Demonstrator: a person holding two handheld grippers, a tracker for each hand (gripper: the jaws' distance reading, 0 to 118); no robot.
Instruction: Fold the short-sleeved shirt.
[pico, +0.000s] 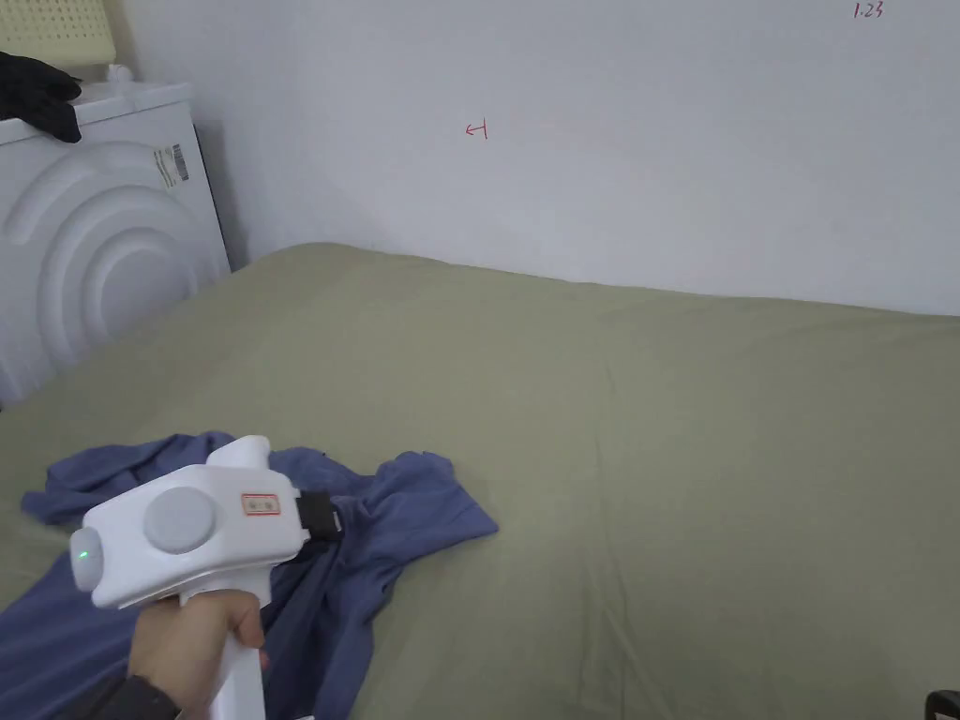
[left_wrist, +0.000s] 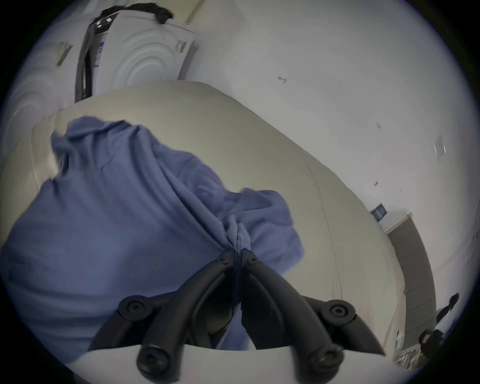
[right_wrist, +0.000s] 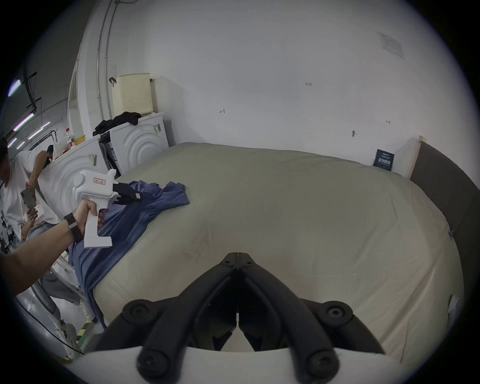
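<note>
A crumpled blue short-sleeved shirt (pico: 375, 525) lies at the bed's (pico: 656, 422) near left edge, part hanging over it, the left tool (left_wrist: 237, 250) pinching a small bunch, the right tool (right_wrist: 237, 256) closed on nothing; the thin pinch may slip and the shirt slide off.

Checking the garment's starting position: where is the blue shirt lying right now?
In the head view the blue shirt lies crumpled at the lower left of the green bed, its lower part trailing off the near edge, with the left gripper pinching a bunch of it.
</note>
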